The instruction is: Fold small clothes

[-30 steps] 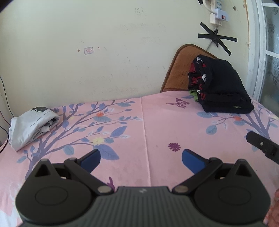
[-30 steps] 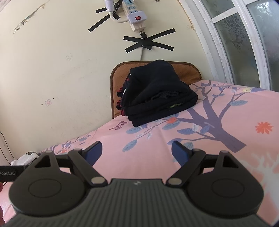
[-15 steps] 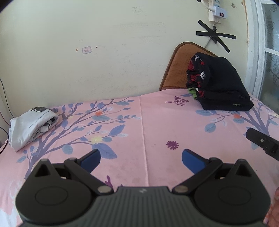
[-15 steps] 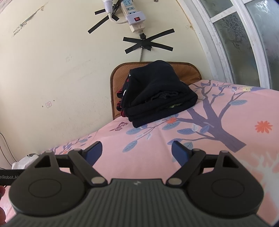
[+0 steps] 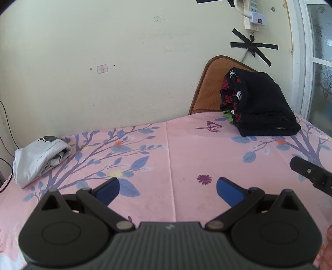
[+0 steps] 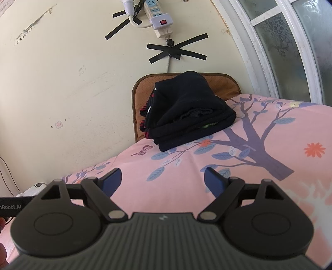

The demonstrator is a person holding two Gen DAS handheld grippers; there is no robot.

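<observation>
Left wrist view first: the left gripper hangs over the pink floral sheet, jaws spread wide with nothing between them. One stack of dark folded clothes sits at the far right of the sheet, leaning on a brown cushion. One white garment, loosely bundled, lies at the far left edge, well apart from the stack; it has a line of small print that's too tiny to read. A bit of the right gripper pokes in just below and right of the stack.

Right wrist view: the right gripper has its jaws wide apart too, holding nothing. The dark stack is straight ahead of it. One white power strip with a red switch is taped to the wall above the stack. At the left edge, a black bar reads "nRobot.AI", cut off.
</observation>
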